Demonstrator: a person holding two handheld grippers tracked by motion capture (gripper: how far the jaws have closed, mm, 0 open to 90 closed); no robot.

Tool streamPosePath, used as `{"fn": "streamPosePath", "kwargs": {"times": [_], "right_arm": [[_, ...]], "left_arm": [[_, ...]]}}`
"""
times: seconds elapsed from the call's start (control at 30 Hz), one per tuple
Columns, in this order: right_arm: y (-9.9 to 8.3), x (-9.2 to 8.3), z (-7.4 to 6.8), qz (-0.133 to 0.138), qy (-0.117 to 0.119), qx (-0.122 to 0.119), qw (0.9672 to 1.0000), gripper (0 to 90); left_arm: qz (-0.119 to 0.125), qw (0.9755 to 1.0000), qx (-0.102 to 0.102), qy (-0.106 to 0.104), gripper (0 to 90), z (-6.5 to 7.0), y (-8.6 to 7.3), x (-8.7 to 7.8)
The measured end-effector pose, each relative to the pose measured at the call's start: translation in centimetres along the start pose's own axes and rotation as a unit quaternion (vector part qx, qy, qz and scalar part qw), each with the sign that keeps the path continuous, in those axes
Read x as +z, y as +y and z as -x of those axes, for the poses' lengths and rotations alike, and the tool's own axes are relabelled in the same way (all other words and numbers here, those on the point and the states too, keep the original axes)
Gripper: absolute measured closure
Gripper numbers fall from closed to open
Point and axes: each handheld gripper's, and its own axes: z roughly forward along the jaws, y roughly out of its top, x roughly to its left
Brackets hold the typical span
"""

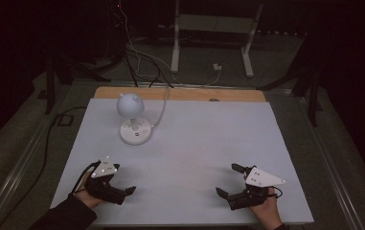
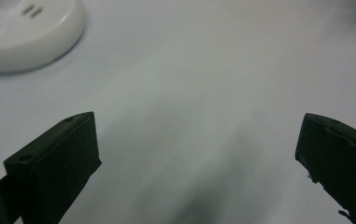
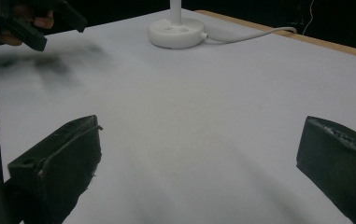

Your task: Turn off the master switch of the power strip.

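At the table's near edge: I hold both grippers low over the white table top (image 1: 194, 143), nothing between them and the surface.
Left gripper (image 1: 122, 191): jaws spread wide and empty, near the front left corner; in the left gripper view (image 2: 196, 154) they frame bare table, with the lamp's base at the upper left.
Right gripper (image 1: 230, 181): jaws likewise apart, holding nothing, near the front right; its own view (image 3: 199, 154) looks across the table toward the lamp.
Lamp (image 1: 133, 117): a small white desk lamp stands upright at the far left of the table, well apart from both grippers, with a round head (image 1: 130, 105) on a short stem above a disc base (image 1: 135, 132).
Cord (image 1: 161, 112): a white cord runs from the base off the far edge.
Handling, as I judge it: light, hard, smooth plastic, so likely slippery; the head may swivel.
Where to grip: the stem, or the base's rim, with the cord left slack.
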Motion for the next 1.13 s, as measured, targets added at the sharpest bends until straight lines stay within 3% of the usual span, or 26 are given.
{"fn": "streamPosePath", "kwargs": {"times": [0.27,0.43,0.53,0.73,1.13], "right_arm": [[0.0,-0.1,0.0,0.000,0.001,-0.001,1.0000,0.0],[0.0,-0.1,0.0,-0.002,0.002,-0.002,1.0000,0.0],[0.0,-0.1,0.0,-0.001,0.002,-0.003,1.0000,0.0],[0.1,-0.1,-0.1,-0.002,0.006,-0.005,1.0000,0.0],[0.0,0.0,0.0,-0.005,0.007,-0.004,1.0000,0.0]], "left_arm": [[-0.010,0.9999,-0.006,0.011,0.3,-0.4,-1.9,-0.5],[0.006,0.9997,-0.021,0.013,0.3,-0.4,-2.7,-1.0],[0.000,0.9997,-0.016,0.021,0.3,-0.4,-3.2,-1.0],[0.007,0.9994,-0.023,0.023,0.3,-0.8,-3.3,-0.8],[0.022,0.9993,-0.019,0.021,0.3,-0.8,-3.2,-1.1]]}}
